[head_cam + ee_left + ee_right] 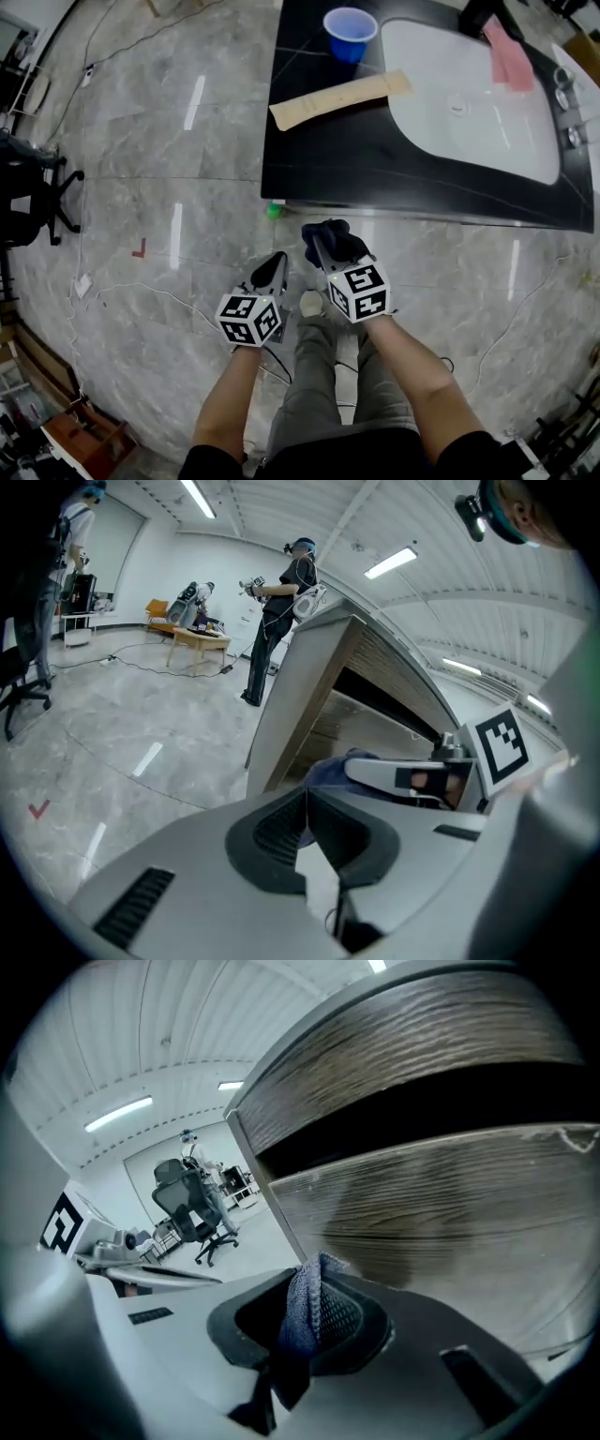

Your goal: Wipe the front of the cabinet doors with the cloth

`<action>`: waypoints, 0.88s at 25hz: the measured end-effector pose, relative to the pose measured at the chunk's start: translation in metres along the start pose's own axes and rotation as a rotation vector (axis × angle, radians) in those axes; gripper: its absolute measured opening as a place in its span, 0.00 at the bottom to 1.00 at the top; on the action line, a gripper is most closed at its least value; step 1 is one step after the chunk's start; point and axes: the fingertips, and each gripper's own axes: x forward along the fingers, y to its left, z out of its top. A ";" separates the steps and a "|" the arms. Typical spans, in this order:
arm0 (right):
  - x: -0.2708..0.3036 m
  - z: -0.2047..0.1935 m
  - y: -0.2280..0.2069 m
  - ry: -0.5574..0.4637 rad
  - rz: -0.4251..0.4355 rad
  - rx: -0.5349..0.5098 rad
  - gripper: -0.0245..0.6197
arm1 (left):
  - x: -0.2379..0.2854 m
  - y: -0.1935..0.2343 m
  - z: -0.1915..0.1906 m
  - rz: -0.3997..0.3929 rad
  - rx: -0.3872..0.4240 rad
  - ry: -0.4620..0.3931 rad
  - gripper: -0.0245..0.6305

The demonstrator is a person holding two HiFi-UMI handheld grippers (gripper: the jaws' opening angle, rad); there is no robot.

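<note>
One floor: grey marble floor (169,169) is spread under everything in the head view; a red mark (139,248) is seen on it.
Countertop: a black countertop (356,159) is set at the upper right of the head view, above the grippers.
Sink: a white sink (469,103) is sunk into the countertop, with a pink piece (511,56) laid over its far rim.
Cabinet door: a wood-grain cabinet door (450,1213) fills the right gripper view, below a dark gap.
Office chair: a black office chair (37,202) is parked at the left edge, well apart from the cabinet.
Right gripper: the right gripper (305,1283) is clenched on the cloth and pointed at the door.
Left gripper: the left gripper (307,794) is held just beside the right one, its jaws pressed together with nothing between them.
Beige strip: a beige strip (339,97) is laid flat on the countertop, left of the sink.
Cloth: the dark blue cloth (302,1312) is pinched between the right jaws, near the door's lower corner; contact cannot be told.
Blue cup: a blue cup (350,33) is stood upright beyond the strip.
Green object: a small green object (273,211) is seen on the floor by the cabinet's corner.
</note>
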 end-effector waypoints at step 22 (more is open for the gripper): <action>-0.041 -0.003 -0.100 -0.015 -0.126 -0.006 0.12 | 0.061 -0.057 -0.010 -0.057 0.016 0.014 0.06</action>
